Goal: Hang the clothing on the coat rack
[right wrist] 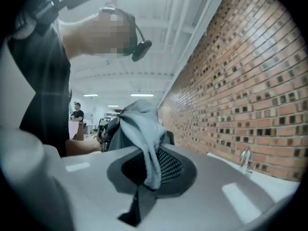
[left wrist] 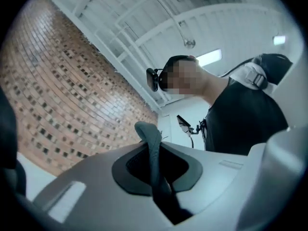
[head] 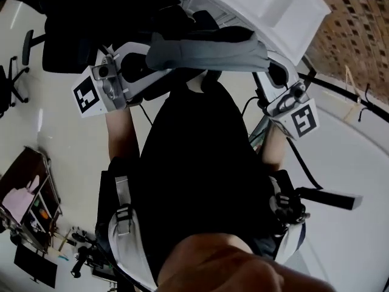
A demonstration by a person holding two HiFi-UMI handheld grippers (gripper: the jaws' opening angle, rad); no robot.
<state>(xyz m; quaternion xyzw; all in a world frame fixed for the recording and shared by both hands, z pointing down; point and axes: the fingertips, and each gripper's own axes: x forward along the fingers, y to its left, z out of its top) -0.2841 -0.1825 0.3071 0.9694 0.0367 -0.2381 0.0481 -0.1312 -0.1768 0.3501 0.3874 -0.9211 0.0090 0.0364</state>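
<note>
Brickwork (right wrist: 240, 81) fills one side of both gripper views; a white beamed ceiling (left wrist: 159, 13) spans the rest. Below the head camera is the operator's black-shirted torso (head: 200, 163).

Task item: a grey garment (head: 206, 50), held high and close to the operator's head, bunched into a band between the two grippers. No view shows a coat rack that can be identified with certainty.

Left gripper (left wrist: 154, 165): jaws closed on a narrow fold of the garment (left wrist: 153, 143), with only a thin ridge standing above the pads.

Right gripper (right wrist: 149, 170): jaws closed on a thicker bunch of the garment (right wrist: 144, 129), which drapes over and down between the pads.

Probable faults from this state:
- Slip at the left jaws. Cause: a shallow bite on a thin fold under the load of the hanging fabric.
- Missed hook. Cause: the fabric is bunched, so no collar or loop is presented.
- Obstructed sight. Cause: the garment sits directly in front of the head camera.
</note>
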